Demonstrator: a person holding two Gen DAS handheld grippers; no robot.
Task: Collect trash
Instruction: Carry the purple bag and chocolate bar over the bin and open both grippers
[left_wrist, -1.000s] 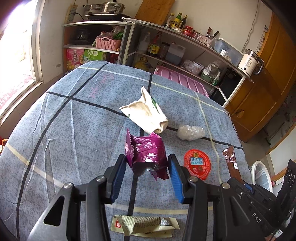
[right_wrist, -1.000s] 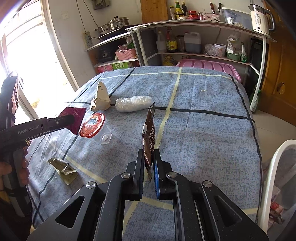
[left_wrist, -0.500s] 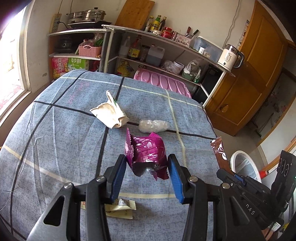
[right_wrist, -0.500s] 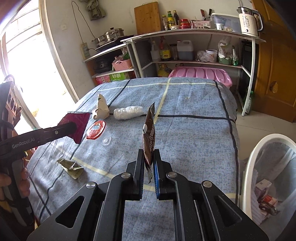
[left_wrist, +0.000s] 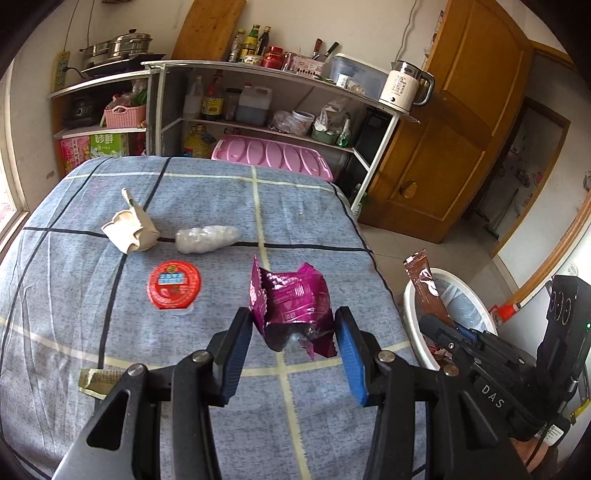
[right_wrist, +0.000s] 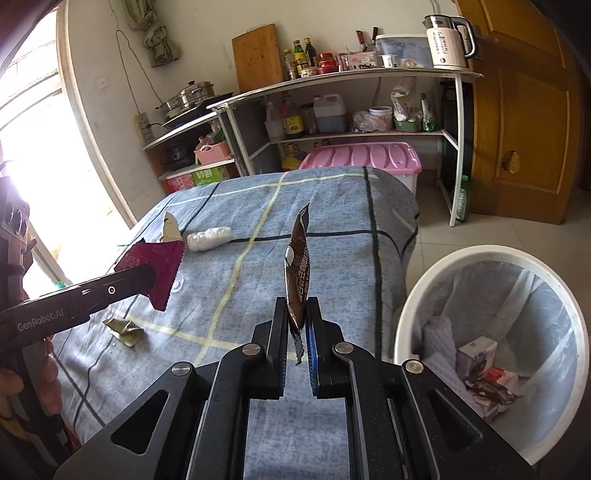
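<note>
The left claw is standing partly open, its blue pads pressing both sides of a crumpled magenta wrapper and holding it above the checked tabletop. The right claw is clenched tight on the lower end of a brown sachet, which is sticking up between its fingers. Just right of that claw, a white trash bin is sitting on the floor with trash already inside.
</note>
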